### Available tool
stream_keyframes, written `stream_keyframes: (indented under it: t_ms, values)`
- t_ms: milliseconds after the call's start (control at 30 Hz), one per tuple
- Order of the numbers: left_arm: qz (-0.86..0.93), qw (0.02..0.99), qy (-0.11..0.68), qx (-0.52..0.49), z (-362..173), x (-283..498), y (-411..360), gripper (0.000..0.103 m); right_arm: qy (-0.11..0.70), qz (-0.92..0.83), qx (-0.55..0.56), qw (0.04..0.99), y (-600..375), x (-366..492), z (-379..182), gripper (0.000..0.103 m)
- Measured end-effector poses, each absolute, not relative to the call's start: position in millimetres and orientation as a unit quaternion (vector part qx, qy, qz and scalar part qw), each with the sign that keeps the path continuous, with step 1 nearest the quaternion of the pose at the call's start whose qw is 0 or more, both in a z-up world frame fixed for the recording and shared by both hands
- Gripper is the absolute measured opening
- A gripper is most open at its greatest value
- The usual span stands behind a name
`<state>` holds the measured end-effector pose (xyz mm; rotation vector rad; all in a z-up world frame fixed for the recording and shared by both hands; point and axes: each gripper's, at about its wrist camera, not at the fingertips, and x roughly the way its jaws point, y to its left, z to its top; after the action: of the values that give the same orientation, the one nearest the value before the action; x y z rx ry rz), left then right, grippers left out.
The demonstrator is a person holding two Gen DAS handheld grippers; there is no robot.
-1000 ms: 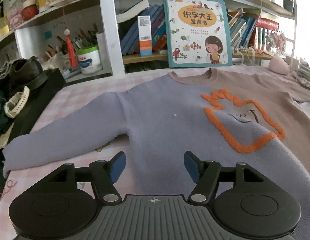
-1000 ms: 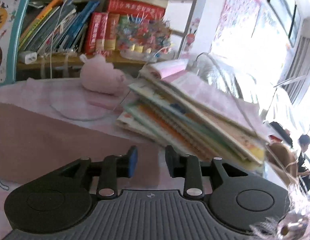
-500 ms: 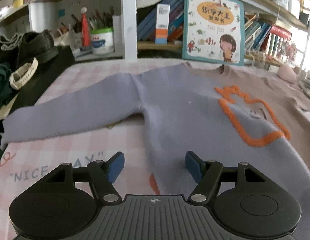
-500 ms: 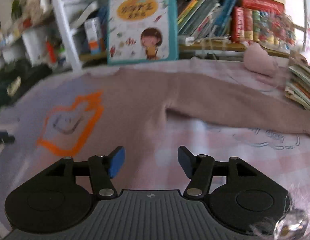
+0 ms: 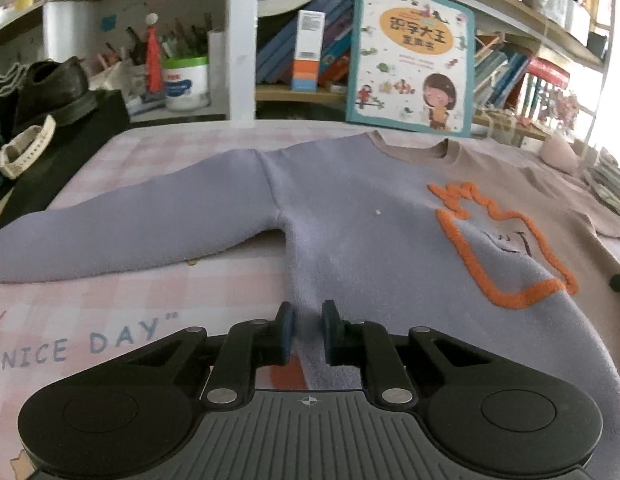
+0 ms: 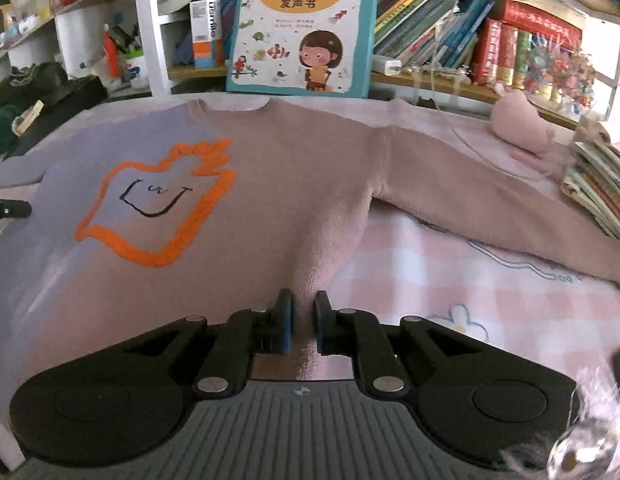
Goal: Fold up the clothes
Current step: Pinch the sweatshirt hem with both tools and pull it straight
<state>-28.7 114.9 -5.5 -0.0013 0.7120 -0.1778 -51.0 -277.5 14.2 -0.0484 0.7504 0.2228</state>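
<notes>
Half a second ago both stood wide; now the left gripper is closing on the sweater hem at the bench's near edge, and the right gripper pinches it too.

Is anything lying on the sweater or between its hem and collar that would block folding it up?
Nothing visible does. The sweater lies flat and bare; the book stands behind its collar and the stacked books sit beside the sleeve. Left gripper and right gripper already pinch the hem.

A lilac-and-pink sweater with an orange outline lies flat, sleeves spread, on the checked cloth.
</notes>
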Motion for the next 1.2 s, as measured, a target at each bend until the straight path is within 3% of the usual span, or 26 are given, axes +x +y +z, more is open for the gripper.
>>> stream_keyframes:
  t_ms: [233,467,567,633,700,733,800,833,867,900,933,967,1200]
  values:
    - [-0.087,0.930,0.358,0.004,-2.4,-35.1,117.9,0.006,0.360,0.110,-0.007,0.926,-280.0,-49.0,12.3,0.011]
    - [-0.080,0.929,0.360,-0.003,-2.0,-38.7,115.2,0.007,0.359,0.112,0.002,0.927,-285.1,-49.6,11.8,0.013]
    - [-0.076,0.931,0.356,0.000,0.0,-36.1,116.0,0.025,0.356,0.102,0.003,0.929,-286.7,-50.7,11.3,0.023]
    - [-0.073,0.933,0.352,0.002,1.1,-33.7,115.9,0.054,0.356,0.095,0.010,0.930,-288.6,-50.4,10.6,0.037]
    - [-0.079,0.933,0.352,-0.008,0.3,-28.8,116.0,0.060,0.353,0.086,0.018,0.931,-290.6,-49.0,9.6,0.052]
    - [-0.084,0.931,0.355,-0.014,-1.2,-25.9,116.1,0.060,0.352,0.080,0.020,0.932,-291.3,-47.9,8.9,0.052]
    - [-0.088,0.929,0.359,-0.022,-5.0,-20.6,115.6,0.055,0.350,0.077,0.024,0.933,-292.0,-45.8,7.7,0.052]
    - [-0.082,0.930,0.357,-0.013,-5.6,-19.2,113.7,0.038,0.350,0.079,0.021,0.933,-291.3,-44.6,7.8,0.050]
    - [-0.076,0.932,0.355,0.000,-5.9,-18.0,111.4,0.028,0.350,0.081,0.019,0.933,-290.6,-43.4,7.9,0.045]
    - [-0.083,0.931,0.356,-0.005,-5.7,-16.8,111.2,0.015,0.350,0.085,0.019,0.933,-290.0,-42.2,8.1,0.029]
    - [-0.086,0.930,0.358,-0.014,-5.2,-16.4,111.7,0.013,0.352,0.097,0.025,0.931,-289.9,-40.9,8.4,0.016]
    - [-0.086,0.930,0.357,-0.014,-5.1,-17.4,110.7,0.012,0.354,0.107,0.029,0.929,-289.4,-39.9,8.7,0.014]
    - [-0.086,0.930,0.358,0.004,-2.8,-33.6,105.6,0.009,0.352,0.118,0.019,0.929,-286.3,-35.6,8.8,0.012]
